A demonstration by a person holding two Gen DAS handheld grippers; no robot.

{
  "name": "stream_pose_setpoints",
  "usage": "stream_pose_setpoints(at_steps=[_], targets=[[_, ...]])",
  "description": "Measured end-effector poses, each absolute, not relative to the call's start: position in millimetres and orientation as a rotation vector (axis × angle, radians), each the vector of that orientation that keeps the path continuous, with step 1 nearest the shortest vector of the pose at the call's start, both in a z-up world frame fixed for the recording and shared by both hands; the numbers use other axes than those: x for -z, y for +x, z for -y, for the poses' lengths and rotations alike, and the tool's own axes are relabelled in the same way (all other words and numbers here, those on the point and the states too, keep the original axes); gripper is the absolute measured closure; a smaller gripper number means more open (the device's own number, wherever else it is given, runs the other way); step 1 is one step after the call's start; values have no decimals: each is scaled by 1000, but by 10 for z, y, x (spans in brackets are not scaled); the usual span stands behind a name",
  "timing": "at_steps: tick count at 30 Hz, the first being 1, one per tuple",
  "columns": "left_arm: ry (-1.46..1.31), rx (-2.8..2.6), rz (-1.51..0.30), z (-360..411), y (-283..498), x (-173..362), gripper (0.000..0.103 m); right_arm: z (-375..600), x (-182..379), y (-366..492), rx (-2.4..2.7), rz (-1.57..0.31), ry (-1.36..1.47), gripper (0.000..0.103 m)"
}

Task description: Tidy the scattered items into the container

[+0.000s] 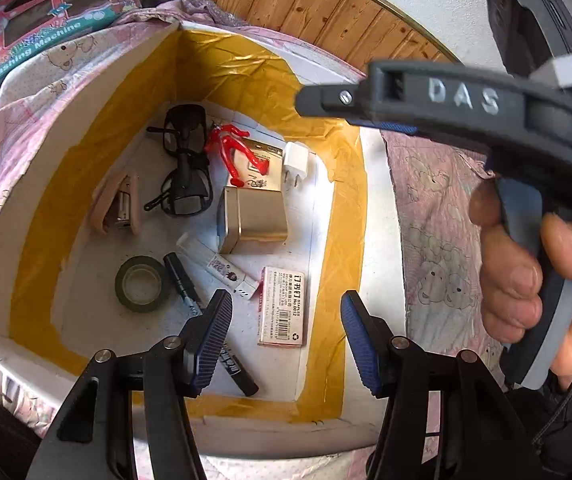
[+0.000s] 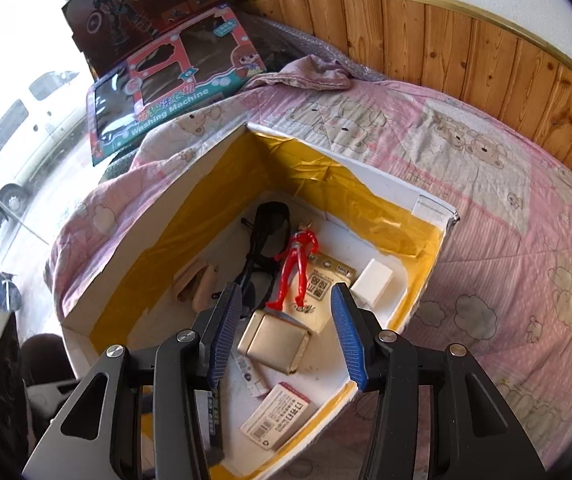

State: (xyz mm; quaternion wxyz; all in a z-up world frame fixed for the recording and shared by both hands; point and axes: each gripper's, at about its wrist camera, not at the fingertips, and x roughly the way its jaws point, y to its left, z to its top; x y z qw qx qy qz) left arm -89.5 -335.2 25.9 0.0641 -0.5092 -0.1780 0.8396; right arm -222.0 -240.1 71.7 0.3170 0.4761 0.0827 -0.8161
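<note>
We hold both grippers above a white foam box [image 1: 381, 216] lined with yellow tape, which sits on a pink bear-print quilt [image 2: 505, 208]. Our left gripper [image 1: 286, 336] has its jaws spread wide with nothing between the blue ribbed pads. Our right gripper [image 2: 286, 332] is likewise wide open and empty, and in the left wrist view we see it from the side, with a hand [image 1: 525, 272] wrapped around its grey handle.

All the small items we can see lie on the floor of the box. At the far end are black-framed glasses [image 1: 186, 160] and, just beside them, a red toy figure [image 1: 234, 152] lying across a beige printed packet [image 2: 321, 288]. A white charger plug [image 1: 295, 160] rests near the figure. A tan stapler [image 1: 120, 202] sits along the left wall. A gold tin [image 1: 254, 220] stands near the middle, touching the packet's edge. Closer to us lie a roll of dark tape [image 1: 140, 284], a black marker [image 1: 182, 276] that runs under the left gripper's finger, a white tube [image 1: 222, 268] between marker and tin, and a pink box of staples [image 1: 284, 306].

Beyond the quilt stands a toy washing machine package [image 2: 174, 92] with a dark robot toy box [image 2: 142, 4] behind it, against a wood-panelled wall [image 2: 465, 40].
</note>
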Motion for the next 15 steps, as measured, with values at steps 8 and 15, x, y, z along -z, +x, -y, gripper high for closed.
stream_pose_setpoints(at_steps=[8,15], targets=[[-1508,-2777,332,3547,-461,-613,38,2407,-772,-1359,2116,-639,1191,52],[-1480,-2808,334,3603,-266,-734,38,2355,-705,-1079,2074,-613,1275,52]])
